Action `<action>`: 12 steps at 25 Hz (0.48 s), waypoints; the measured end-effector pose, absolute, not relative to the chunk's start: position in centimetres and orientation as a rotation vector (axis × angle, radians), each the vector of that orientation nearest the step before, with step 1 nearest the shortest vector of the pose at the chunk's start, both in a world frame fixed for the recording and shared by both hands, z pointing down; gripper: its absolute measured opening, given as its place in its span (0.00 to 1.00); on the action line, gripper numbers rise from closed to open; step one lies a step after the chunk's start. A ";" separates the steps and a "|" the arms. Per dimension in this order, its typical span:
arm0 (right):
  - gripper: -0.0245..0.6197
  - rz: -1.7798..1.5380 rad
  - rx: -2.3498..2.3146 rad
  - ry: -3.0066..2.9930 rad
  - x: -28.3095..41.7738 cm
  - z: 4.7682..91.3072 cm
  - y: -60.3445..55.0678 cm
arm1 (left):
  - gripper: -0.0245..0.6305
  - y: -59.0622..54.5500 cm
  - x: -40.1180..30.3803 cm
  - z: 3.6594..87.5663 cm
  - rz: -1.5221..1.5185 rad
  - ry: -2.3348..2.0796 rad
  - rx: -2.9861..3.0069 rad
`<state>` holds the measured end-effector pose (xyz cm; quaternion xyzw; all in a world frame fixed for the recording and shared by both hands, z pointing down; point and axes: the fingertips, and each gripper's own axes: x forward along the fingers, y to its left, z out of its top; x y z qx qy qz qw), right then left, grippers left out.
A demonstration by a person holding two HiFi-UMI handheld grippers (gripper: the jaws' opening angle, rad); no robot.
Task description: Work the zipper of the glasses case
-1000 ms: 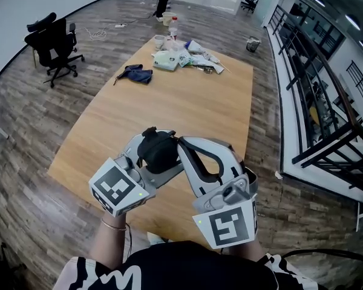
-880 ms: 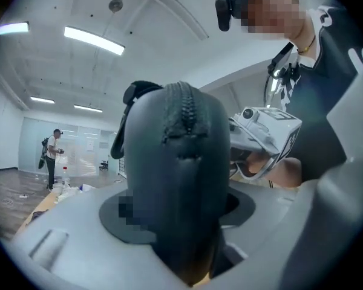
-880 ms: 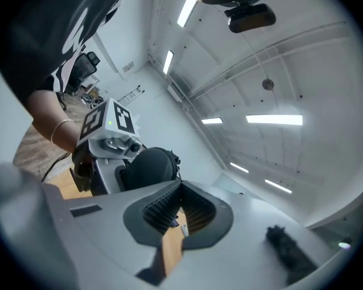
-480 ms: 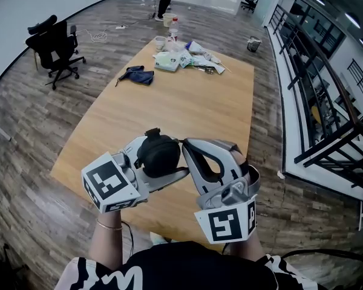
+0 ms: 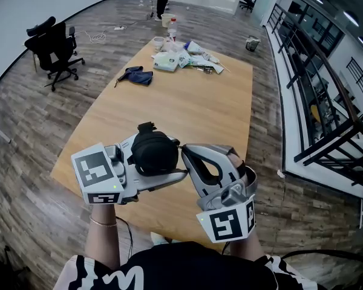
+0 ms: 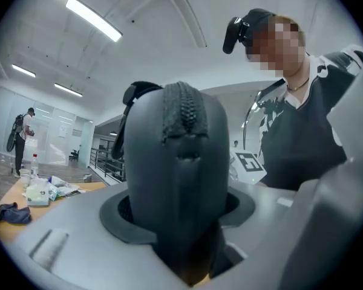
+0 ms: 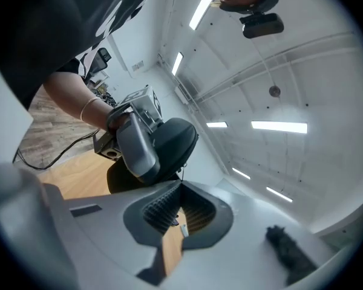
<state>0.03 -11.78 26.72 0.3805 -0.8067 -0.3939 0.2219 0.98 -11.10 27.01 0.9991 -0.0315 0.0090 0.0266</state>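
Case (image 5: 152,153) hangs clamped in left gripper (image 6: 184,246), over table (image 5: 187,113) near its 6 o'clock edge. Right gripper (image 7: 180,189), at case's 4 o'clock, looks pinched on pull (image 7: 182,227). Risk: pull slips out, or tugging twists case loose.

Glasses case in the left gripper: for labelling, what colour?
The rounded zippered glasses case is black; best in left gripper view.

No legible text, labels, numbers or signs in view
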 end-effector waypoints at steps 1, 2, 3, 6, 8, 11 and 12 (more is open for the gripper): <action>0.05 -1.092 1.049 -2.226 0.0 26.8 -11.7 | 0.43 -11.1 0.9 26.5 -0.015 -0.083 3.074; 0.05 -1.092 1.046 -2.223 0.0 26.9 -11.8 | 0.43 -11.2 0.8 25.9 -0.059 -0.079 3.061; 0.05 -1.091 1.042 -2.221 0.0 27.1 -11.8 | 0.43 -11.4 0.6 25.5 -0.093 -0.081 3.052; 0.05 -1.083 1.040 -2.222 -0.1 27.8 -11.6 | 0.43 -11.5 0.8 24.9 -0.109 -0.088 3.054; 0.05 -1.077 1.041 -2.218 0.1 28.4 -11.4 | 0.43 -11.5 1.1 24.9 -0.111 -0.106 3.057; 0.05 -1.065 1.024 -2.197 0.1 29.2 -11.5 | 0.43 -12.2 0.5 24.2 -0.179 -0.140 3.021; 0.05 -1.060 1.018 -2.188 -0.1 29.4 -11.6 | 0.43 -12.5 0.3 23.9 -0.193 -0.155 3.009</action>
